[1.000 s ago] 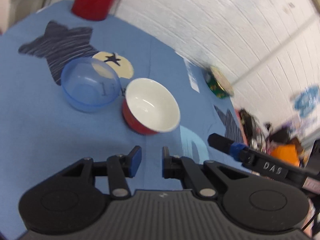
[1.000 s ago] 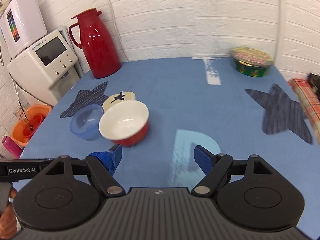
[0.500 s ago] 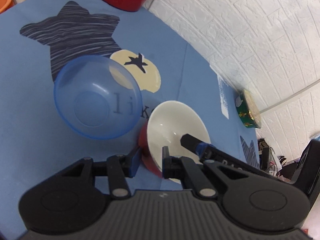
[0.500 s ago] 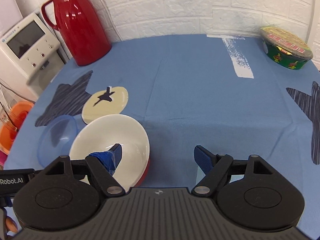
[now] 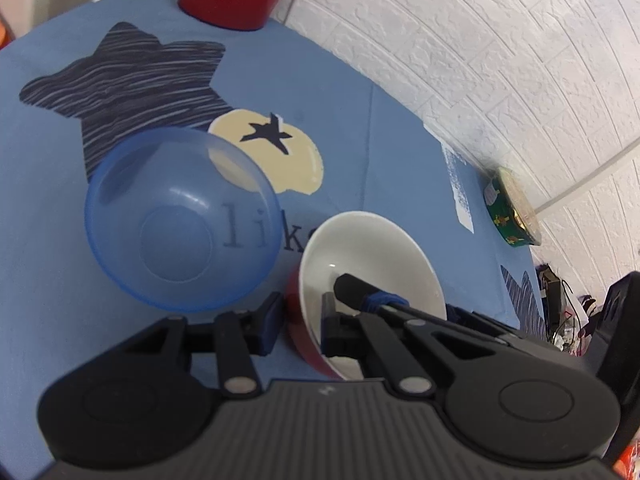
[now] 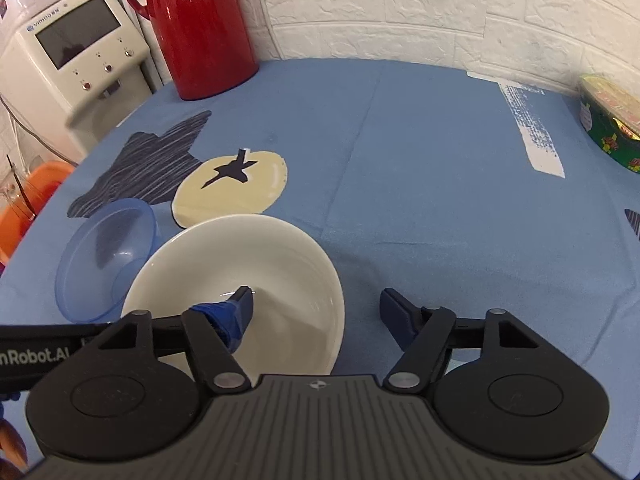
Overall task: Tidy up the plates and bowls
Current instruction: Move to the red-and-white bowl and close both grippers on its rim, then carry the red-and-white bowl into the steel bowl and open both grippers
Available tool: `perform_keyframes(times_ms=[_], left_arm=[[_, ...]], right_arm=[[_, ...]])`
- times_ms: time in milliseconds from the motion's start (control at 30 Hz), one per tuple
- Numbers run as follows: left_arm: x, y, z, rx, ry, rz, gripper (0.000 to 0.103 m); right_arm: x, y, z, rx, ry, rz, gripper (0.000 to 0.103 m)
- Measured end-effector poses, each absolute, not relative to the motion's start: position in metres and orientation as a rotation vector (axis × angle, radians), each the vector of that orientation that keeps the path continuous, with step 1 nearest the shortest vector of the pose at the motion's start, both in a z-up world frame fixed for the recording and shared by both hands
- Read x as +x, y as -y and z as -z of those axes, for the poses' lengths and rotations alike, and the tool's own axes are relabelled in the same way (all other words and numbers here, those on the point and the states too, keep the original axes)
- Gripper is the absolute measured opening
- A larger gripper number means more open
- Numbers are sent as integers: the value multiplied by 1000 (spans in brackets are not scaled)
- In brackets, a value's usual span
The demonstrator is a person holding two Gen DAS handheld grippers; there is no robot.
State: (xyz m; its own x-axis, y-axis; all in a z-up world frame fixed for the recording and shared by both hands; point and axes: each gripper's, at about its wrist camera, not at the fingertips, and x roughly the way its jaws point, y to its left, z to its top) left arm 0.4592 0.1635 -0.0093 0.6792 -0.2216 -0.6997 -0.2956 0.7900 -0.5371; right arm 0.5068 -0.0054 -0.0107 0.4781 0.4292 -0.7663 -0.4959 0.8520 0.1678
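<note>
A white brick wall (image 6: 400,12) stood behind the desk (image 6: 420,128), which wore a blue cloth with star patches.

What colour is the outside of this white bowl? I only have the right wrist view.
Observer: Red. The left wrist view shows the bowl has a red outer wall.
Operator: Where are the left tongs?
Observer: The left tongs straddle its near rim, one finger outside by the red wall and one inside. I cannot tell whether they clamp.
Operator: Is the blue bowl touching it?
Observer: No. Printed letters on the tablecloth show between the blue bowl and it.
</note>
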Motion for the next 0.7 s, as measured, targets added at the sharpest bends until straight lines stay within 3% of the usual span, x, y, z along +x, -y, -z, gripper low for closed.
perform_keyframes(times_ms=[100,300,700], left_arm=[[455,-166,7,-687,-839,-16,0],[435,-164,-3,-631,-821,-5,0],[365,-121,-26,-657,-883,119,0]], right_arm=[[503,11,10,2,-944,-599,41],[488,12,10,107,-1000,-609,40],[418,46,-18,53,-997,-543,40]])
